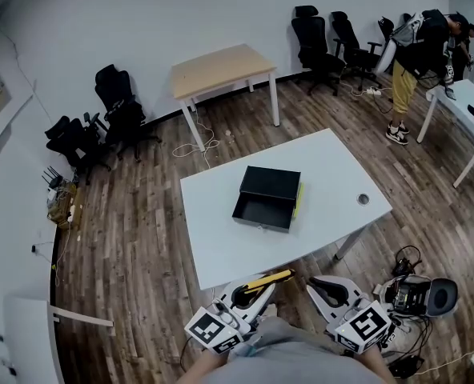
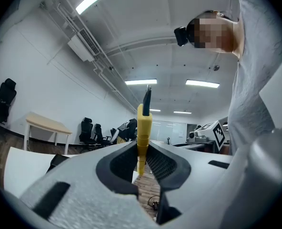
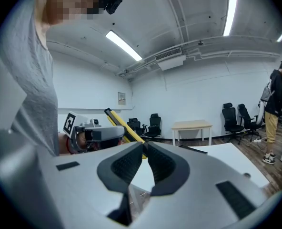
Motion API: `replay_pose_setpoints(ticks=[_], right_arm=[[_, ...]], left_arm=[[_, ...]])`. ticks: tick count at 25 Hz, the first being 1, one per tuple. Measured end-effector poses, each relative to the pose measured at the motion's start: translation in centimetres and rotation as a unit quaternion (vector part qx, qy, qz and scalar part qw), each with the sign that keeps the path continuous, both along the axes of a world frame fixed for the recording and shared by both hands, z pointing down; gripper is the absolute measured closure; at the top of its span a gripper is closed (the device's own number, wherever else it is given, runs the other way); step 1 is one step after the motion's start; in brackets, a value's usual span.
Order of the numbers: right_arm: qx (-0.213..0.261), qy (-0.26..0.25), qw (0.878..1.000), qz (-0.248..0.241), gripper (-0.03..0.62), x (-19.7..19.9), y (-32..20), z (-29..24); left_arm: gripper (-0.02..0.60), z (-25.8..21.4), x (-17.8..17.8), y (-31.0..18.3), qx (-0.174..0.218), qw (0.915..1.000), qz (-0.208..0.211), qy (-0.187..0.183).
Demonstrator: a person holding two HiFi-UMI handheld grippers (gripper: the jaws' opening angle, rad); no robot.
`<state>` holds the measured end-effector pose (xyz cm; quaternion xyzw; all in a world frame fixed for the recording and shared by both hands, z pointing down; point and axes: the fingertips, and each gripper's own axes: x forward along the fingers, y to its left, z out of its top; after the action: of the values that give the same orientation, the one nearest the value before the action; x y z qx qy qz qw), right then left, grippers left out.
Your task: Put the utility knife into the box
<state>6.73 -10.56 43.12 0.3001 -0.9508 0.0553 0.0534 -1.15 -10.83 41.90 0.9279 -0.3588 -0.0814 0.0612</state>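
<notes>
A yellow utility knife [image 1: 269,279] sticks out of my left gripper [image 1: 253,292], held low in front of the near edge of the white table [image 1: 333,166]. In the left gripper view the jaws are shut on the knife [image 2: 144,128] and its dark tip points up. The black box [image 1: 267,197] lies open in the middle of the table, well beyond both grippers. My right gripper [image 1: 327,288] hangs beside the left one, shut with nothing in it [image 3: 145,149]. The right gripper view shows the knife [image 3: 124,128] slanting up out of the left gripper [image 3: 95,135].
A yellow strip [image 1: 299,200] lies against the box's right side and a round grommet [image 1: 363,199] sits near the table's right edge. Behind are a wooden table [image 1: 221,69], office chairs [image 1: 118,102] and a standing person [image 1: 417,62]. Gear and cables [image 1: 417,294] lie on the floor at right.
</notes>
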Motion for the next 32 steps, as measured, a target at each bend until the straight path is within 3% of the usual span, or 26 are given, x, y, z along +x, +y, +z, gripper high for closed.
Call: replay_pose_setpoints(ticks=[13,32], right_arm=[[0.012,0.002,1.0,0.028,0.562,-1.2,-8.0,-0.3],[-0.004,0.002,0.999,0.042,0.562,-1.4,-9.8,0.5]], left_arm=[[0.515,0.6,-1.5,-8.3,-0.008,0.9998,0.02,-0.004],[0.515,2.3,-1.9,-11.6,-0.024,0.999,0.025,-0.027]])
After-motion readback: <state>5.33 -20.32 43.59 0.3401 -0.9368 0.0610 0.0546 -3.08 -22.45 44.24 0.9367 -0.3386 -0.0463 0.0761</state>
